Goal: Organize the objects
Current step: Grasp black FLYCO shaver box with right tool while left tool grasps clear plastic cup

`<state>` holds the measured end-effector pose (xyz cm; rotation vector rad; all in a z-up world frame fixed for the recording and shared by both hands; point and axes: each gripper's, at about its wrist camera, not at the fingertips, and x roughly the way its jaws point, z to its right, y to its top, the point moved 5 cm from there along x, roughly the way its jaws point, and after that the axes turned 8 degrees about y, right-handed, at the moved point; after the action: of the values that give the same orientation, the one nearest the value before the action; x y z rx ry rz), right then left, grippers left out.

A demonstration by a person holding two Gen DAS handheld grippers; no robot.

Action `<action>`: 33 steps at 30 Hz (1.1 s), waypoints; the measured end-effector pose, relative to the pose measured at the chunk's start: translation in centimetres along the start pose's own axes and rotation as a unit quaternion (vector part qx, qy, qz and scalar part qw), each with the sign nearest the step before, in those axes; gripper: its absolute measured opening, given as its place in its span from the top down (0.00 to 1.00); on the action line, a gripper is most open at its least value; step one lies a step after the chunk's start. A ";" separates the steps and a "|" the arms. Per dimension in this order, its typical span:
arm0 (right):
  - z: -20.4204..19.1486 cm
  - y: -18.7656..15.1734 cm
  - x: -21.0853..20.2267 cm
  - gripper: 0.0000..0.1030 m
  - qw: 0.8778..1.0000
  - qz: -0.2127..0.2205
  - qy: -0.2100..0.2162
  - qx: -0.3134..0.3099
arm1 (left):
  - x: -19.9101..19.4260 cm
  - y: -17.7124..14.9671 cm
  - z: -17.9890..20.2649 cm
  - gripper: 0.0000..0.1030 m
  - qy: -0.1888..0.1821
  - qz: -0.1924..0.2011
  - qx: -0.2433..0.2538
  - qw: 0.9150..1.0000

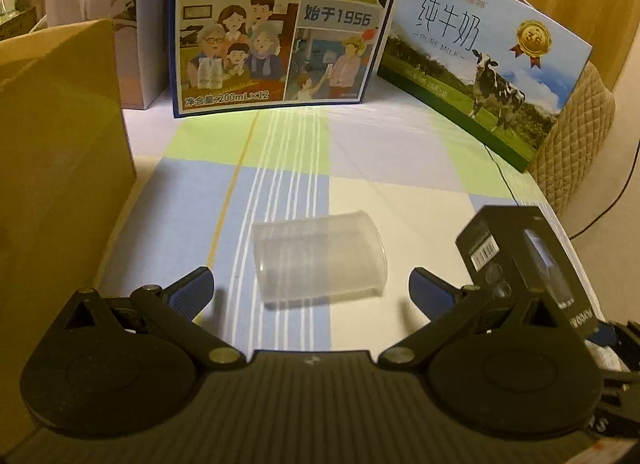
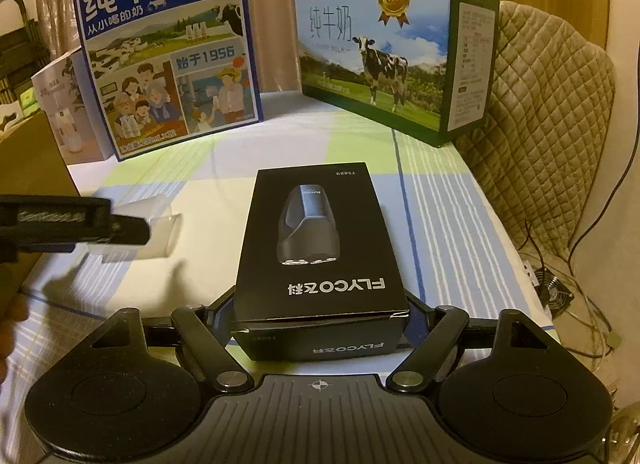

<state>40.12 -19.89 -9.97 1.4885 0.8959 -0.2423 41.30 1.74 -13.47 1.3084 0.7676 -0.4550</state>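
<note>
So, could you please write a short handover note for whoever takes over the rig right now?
Left gripper: open, empty, lined up on the clear plastic cup lying on its side on the checked tablecloth, not touching it.
Right gripper: shut on the black FLYCO shaver box.
Brown cardboard box stands at the left.
Done: shaver box gripped.
Left: place it, then grasp and place the cup.
</note>
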 end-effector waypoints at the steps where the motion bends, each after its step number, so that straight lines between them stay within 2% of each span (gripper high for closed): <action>1: 0.0 0.0 0.0 0.26 1.000 0.000 0.000 -0.001 | 0.3 0.1 0.1 0.01 0.000 0.002 0.000 1.000; 6: 0.1 -0.1 0.0 0.26 1.000 0.000 0.001 0.000 | 1.6 0.2 0.6 0.02 0.009 0.006 0.016 1.000; 9: -0.1 -0.1 0.0 0.26 1.000 -0.001 0.003 -0.001 | 1.8 0.1 0.6 0.13 0.012 0.011 0.029 0.999; 11: -0.1 -0.1 0.0 0.26 1.000 -0.001 0.004 -0.001 | 1.6 0.0 0.4 0.30 0.012 0.011 0.031 0.999; 13: -0.3 -0.1 -0.1 0.26 1.000 -0.002 0.004 0.000 | 1.2 -0.1 0.3 0.32 0.016 0.012 0.037 0.999; 19: -0.8 -0.2 -1.1 0.26 1.000 -0.004 0.007 0.003 | -1.8 -1.5 0.1 0.32 0.001 0.008 0.059 0.998; 25: -1.4 -1.3 -3.2 0.26 1.000 -0.024 0.008 0.002 | -6.2 -4.9 -0.5 0.32 -0.023 -0.012 0.072 0.997; 33: -2.1 -4.0 -8.3 0.26 0.998 -0.054 -0.005 0.005 | -12.1 -9.3 -0.2 0.32 -0.063 -0.024 0.096 0.993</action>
<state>31.18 -21.63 -7.35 1.4477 0.9703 -0.3337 26.61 -1.61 -11.12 1.4280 0.6630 -0.6558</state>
